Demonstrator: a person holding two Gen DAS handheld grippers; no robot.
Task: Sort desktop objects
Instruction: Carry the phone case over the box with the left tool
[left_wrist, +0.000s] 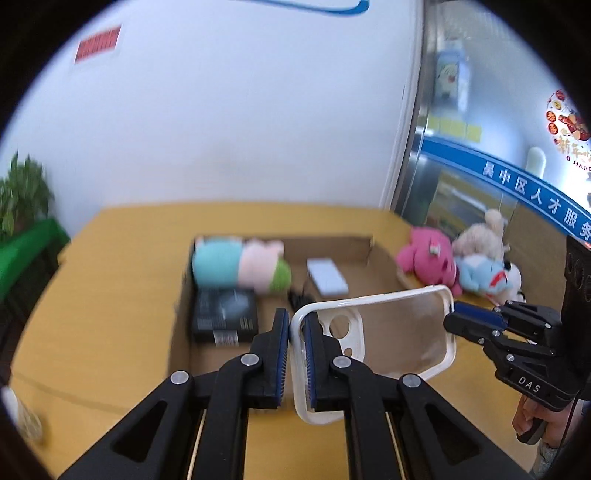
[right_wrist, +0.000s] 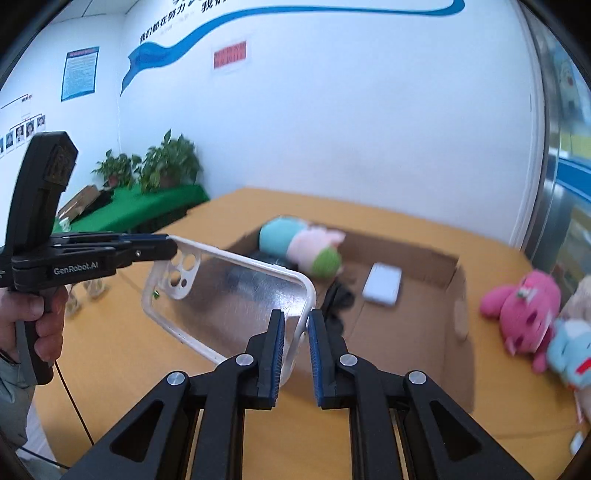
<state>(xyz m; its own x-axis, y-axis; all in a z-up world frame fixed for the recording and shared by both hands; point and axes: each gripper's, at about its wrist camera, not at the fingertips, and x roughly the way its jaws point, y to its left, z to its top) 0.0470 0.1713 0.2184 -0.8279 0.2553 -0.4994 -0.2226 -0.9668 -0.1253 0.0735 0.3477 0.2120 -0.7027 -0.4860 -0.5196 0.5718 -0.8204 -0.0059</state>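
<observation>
Clear phone case with white rim (left_wrist: 376, 343) hangs over the yellow counter (left_wrist: 110, 295) before the open cardboard box (left_wrist: 332, 243), left gripper (left_wrist: 294, 332) and right gripper (right_wrist: 296, 332) fingers each clamped on thin rim edges; uneven pull could twist it loose.
</observation>
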